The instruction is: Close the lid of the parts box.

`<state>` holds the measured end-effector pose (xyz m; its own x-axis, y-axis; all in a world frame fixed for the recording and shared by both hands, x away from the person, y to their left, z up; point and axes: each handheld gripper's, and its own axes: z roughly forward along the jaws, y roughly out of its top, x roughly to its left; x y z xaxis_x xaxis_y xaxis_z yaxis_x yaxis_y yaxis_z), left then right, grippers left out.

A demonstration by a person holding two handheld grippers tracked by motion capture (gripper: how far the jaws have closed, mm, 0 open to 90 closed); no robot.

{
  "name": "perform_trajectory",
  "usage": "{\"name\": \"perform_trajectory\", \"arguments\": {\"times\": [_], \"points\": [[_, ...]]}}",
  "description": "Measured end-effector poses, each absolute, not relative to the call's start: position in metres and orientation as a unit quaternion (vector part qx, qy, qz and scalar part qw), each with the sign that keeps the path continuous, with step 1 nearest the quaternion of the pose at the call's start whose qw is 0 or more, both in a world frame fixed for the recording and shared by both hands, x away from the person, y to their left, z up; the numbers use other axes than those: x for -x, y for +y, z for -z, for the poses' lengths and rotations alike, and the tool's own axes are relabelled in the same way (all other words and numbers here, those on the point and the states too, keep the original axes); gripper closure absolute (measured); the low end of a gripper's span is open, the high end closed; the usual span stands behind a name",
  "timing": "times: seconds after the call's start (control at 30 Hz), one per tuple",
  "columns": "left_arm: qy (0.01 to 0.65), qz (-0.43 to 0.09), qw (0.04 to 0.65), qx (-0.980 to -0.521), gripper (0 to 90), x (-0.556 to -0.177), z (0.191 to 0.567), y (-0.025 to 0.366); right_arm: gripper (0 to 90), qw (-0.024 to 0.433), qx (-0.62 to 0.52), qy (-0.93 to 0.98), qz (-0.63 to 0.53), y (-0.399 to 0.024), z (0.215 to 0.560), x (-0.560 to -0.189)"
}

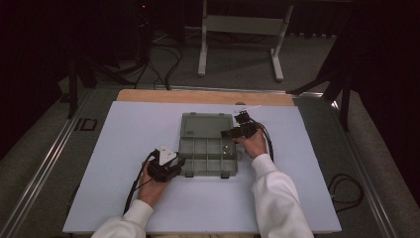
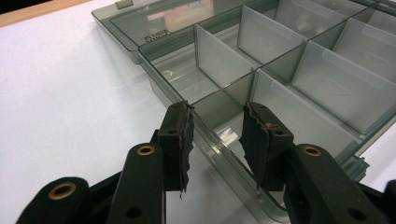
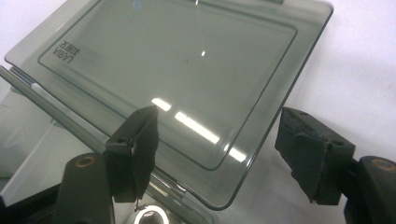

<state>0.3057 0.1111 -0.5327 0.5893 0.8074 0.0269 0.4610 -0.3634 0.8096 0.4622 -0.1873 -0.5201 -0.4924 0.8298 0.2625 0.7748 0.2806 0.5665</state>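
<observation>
Box: the smoky plastic organizer box [image 1: 208, 151] sits mid-mat, lid [image 3: 163, 70] thrown open and lying flat behind it.
Left gripper [image 2: 217, 140]: jaws part-open astride the box's near-left wall — pads not pressing.
Right gripper [image 3: 224, 149]: jaws spread wide over the lid's corner — nothing held.

The organiser box [image 1: 207, 151] is showing as smoke-grey translucent plastic, smooth and glossy; its lid [image 3: 177, 70] is reflecting lamp glare. The dividers [image 2: 219, 60] are looking frosted and paler. The white sheet [image 1: 124, 148] is presenting matt and smooth, lying over a wooden board [image 1: 148, 95]. Gripper pads [image 2: 180, 140] are appearing as black, matt rubber, frayed at the edges, with brass-coloured metal rivets [image 2: 145, 150].
</observation>
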Motion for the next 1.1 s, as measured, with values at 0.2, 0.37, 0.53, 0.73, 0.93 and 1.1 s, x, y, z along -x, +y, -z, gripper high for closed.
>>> {"name": "perform_trajectory", "arguments": {"times": [0.2, 0.37, 0.53, 0.73, 0.93, 1.1], "points": [[0.397, -0.219, 0.397, -0.798, 63.9, -0.306, 0.533, 0.111, 30.2, 0.011, -0.518, 0.787, -0.335, -0.191, 0.523, -0.465], [0.398, -0.219, 0.397, -0.798, 64.0, -0.306, 0.533, 0.111, 31.7, -0.017, -0.531, 0.775, -0.343, -0.194, 0.526, -0.467], [0.399, -0.22, 0.397, -0.797, 64.3, -0.306, 0.533, 0.11, 33.9, -0.029, -0.532, 0.772, -0.348, -0.193, 0.526, -0.468], [0.4, -0.222, 0.399, -0.795, 67.2, -0.307, 0.532, 0.111, 42.9, -0.014, -0.521, 0.781, -0.345, -0.196, 0.524, -0.467], [0.398, -0.224, 0.397, -0.796, 67.7, -0.307, 0.531, 0.111, 45.3, 0.001, -0.513, 0.78, -0.357, -0.198, 0.521, -0.466], [0.398, -0.222, 0.396, -0.797, 67.7, -0.307, 0.531, 0.111, 45.0, 0.013, -0.506, 0.776, -0.376, -0.202, 0.516, -0.465]]}}
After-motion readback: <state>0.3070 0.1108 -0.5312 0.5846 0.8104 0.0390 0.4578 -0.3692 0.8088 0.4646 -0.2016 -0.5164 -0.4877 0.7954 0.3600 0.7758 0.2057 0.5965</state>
